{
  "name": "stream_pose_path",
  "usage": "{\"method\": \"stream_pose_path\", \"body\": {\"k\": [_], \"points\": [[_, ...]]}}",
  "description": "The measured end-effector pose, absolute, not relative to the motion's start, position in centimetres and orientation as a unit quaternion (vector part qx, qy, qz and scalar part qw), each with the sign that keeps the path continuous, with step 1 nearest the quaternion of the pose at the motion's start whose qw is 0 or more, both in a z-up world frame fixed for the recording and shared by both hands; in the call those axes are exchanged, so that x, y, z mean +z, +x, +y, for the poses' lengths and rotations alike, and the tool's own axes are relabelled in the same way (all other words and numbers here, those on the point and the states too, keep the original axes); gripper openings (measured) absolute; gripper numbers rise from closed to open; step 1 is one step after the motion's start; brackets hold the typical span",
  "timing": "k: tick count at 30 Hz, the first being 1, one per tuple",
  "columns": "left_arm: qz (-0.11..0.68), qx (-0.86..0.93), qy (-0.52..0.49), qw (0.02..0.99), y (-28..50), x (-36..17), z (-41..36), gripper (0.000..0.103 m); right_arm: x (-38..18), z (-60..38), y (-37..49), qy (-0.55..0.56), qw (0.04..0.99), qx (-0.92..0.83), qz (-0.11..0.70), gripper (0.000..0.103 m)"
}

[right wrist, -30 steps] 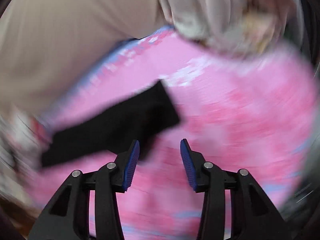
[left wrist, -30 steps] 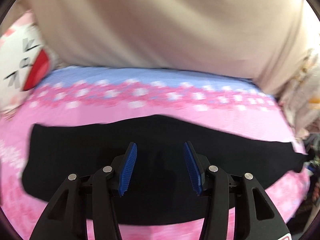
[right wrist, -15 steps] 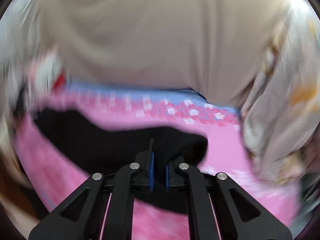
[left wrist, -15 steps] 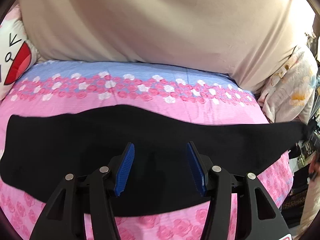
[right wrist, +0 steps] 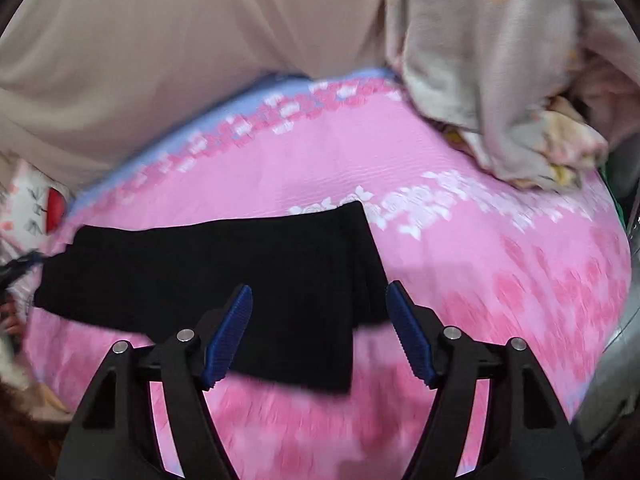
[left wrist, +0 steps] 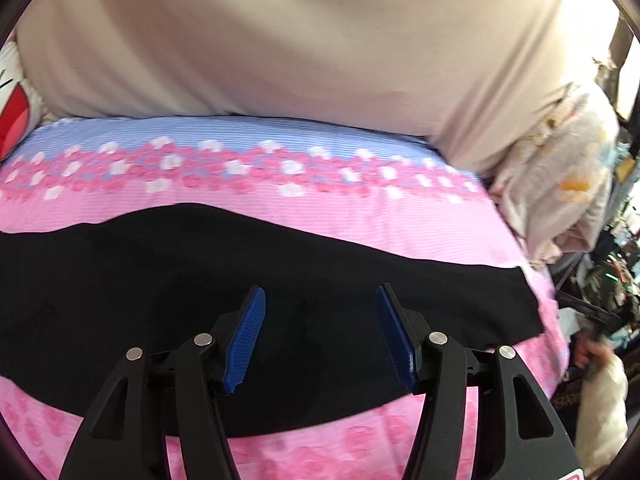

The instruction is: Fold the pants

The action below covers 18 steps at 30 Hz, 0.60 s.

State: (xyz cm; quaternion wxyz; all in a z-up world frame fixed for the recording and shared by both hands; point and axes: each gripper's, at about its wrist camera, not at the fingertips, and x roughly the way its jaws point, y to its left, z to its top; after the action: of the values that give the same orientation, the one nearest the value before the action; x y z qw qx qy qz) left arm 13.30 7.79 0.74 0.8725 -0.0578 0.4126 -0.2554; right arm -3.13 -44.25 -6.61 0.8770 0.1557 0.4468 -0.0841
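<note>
The black pants (left wrist: pixel 200 280) lie flat in a long band across the pink flowered bed cover (left wrist: pixel 320 208). My left gripper (left wrist: pixel 320 332) is open and empty, hovering over the middle of the band. In the right wrist view the pants (right wrist: pixel 224 264) end in a squared edge at the right. My right gripper (right wrist: pixel 318 332) is open and empty, just above that right end, which looks doubled over near the fingers.
A beige pillow or headboard (left wrist: pixel 300 40) rises behind the bed. A crumpled pale floral blanket (right wrist: pixel 500 80) lies at the bed's right end. A white and red cushion (left wrist: pixel 12 104) sits at the far left. Clutter (left wrist: pixel 608 280) stands beyond the bed's right edge.
My right gripper was shut on the pants' right end half a second ago; it has opened and let go, and the end lies on the bed. My left gripper stayed open over the middle.
</note>
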Motion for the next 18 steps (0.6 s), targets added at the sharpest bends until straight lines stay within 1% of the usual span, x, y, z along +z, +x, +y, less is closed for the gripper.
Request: {"method": "stream_pose_path", "body": {"k": [1,2,3,4,5,6,8,9,11,12,13,14,15,17,18], "points": [[0.413,-0.258,-0.058,0.871,12.9,0.7,7.7,0.057,-8.1,-44.0,-2.1,0.152,0.869,-0.077,0.464,0.044],[0.414,-0.256,-0.057,0.872,12.6,0.8,7.8,0.057,-8.9,-43.1,-1.0,0.142,0.861,-0.072,0.484,0.031],[0.415,-0.248,-0.054,0.874,12.3,0.8,8.3,0.057,-8.7,-41.5,-0.4,0.088,0.868,-0.084,0.482,0.028],[0.417,-0.239,-0.052,0.876,12.1,0.8,9.0,0.057,-7.7,-40.2,-0.2,0.038,0.875,-0.082,0.475,0.008],[0.420,-0.227,-0.049,0.877,11.9,0.8,9.6,0.060,-6.6,-39.5,-0.3,0.011,0.883,-0.082,0.462,0.008],[0.422,-0.214,-0.046,0.880,12.0,0.8,10.2,0.062,-4.3,-39.2,-0.5,-0.014,0.897,-0.096,0.431,0.008],[0.419,-0.188,-0.037,0.888,12.1,0.8,11.5,0.062,-0.2,-40.0,-1.2,-0.030,0.920,-0.124,0.370,0.008],[0.417,-0.183,-0.036,0.889,12.2,0.8,11.8,0.063,0.4,-40.7,-1.2,-0.032,0.922,-0.127,0.365,0.008],[0.419,-0.170,-0.035,0.891,12.6,0.1,12.2,0.066,-1.5,-42.8,-0.1,-0.023,0.910,-0.124,0.394,0.011],[0.421,-0.160,-0.030,0.893,12.8,-0.5,12.3,0.066,-4.0,-43.5,0.6,-0.012,0.894,-0.132,0.427,0.019],[0.424,-0.144,-0.021,0.894,13.1,-1.2,12.4,0.066,-5.9,-44.0,0.9,-0.011,0.880,-0.147,0.452,0.017],[0.430,-0.130,-0.014,0.894,13.4,-1.8,12.7,0.066,-7.4,-44.8,1.1,-0.014,0.868,-0.174,0.465,0.018],[0.443,-0.109,-0.006,0.890,13.7,-2.7,13.3,0.066,-7.6,-45.1,0.4,0.005,0.869,-0.190,0.457,0.021],[0.465,-0.090,-0.010,0.881,14.1,-3.7,14.7,0.066,-6.2,-45.0,-1.5,0.059,0.889,-0.183,0.415,0.021],[0.471,-0.084,-0.013,0.878,14.1,-3.9,15.4,0.066,-5.2,-44.5,-2.1,0.068,0.896,-0.181,0.400,0.021]]}}
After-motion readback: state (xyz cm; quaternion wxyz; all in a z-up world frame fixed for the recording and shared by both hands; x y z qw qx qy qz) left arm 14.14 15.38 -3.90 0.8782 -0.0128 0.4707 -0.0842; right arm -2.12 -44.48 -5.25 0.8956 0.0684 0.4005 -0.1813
